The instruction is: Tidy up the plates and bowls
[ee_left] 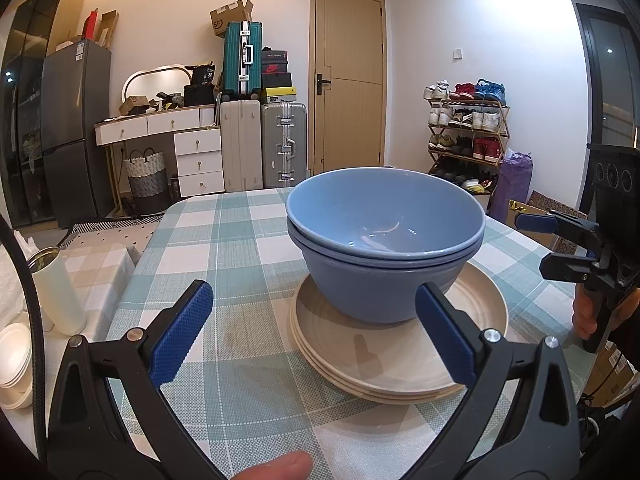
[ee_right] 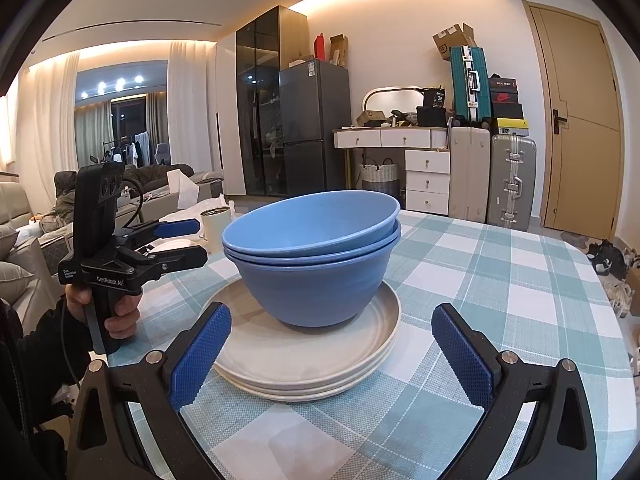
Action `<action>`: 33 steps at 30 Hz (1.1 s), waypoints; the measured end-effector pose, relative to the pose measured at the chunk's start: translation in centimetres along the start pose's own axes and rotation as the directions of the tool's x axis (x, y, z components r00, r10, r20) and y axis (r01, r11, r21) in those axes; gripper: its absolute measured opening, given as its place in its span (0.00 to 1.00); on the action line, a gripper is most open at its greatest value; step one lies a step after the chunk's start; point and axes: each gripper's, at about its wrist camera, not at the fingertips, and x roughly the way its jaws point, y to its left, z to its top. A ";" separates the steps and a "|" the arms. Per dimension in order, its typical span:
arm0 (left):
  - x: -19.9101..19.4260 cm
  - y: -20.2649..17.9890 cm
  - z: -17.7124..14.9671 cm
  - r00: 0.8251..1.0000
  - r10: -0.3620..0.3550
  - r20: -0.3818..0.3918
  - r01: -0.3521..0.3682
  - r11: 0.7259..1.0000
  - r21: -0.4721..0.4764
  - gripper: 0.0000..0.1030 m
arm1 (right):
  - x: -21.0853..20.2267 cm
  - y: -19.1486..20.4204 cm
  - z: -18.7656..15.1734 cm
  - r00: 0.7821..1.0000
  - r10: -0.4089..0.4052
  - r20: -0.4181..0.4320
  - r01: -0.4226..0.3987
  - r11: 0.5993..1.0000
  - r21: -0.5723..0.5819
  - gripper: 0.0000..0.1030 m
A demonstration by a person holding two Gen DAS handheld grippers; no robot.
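Note:
Stacked blue bowls (ee_left: 384, 244) sit nested on a stack of cream plates (ee_left: 400, 356) on the checked tablecloth (ee_left: 224, 240). My left gripper (ee_left: 314, 320) is open and empty, just short of the plates' near rim. In the right wrist view the same bowls (ee_right: 316, 248) and plates (ee_right: 304, 356) stand ahead of my right gripper (ee_right: 332, 340), which is open and empty. The right gripper also shows in the left wrist view (ee_left: 560, 248), and the left gripper in the right wrist view (ee_right: 184, 242), each open beside the stack.
A white cup (ee_left: 58, 292) and small white dishes (ee_left: 14, 356) stand off the table's left side. The cup (ee_right: 215, 222) also shows behind the bowls in the right wrist view. Suitcases (ee_left: 264, 148), drawers, a door and a shoe rack (ee_left: 468, 132) line the far wall.

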 end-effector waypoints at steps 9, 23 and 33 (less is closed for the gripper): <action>0.0 0.0 0.0 1.000 0.000 0.000 0.000 1.000 0.000 0.98 | -0.1 0.1 -0.1 1.000 -0.003 0.001 0.003 1.000 -0.009 0.99; 0.1 0.0 0.0 1.000 -0.001 0.000 0.001 1.000 0.002 0.98 | -0.2 0.2 -0.1 1.000 -0.003 0.000 0.003 1.000 -0.011 0.99; 0.1 0.0 -0.1 1.000 -0.001 -0.001 0.001 1.000 0.003 0.98 | -0.2 0.2 -0.1 1.000 -0.003 0.001 0.003 1.000 -0.012 0.99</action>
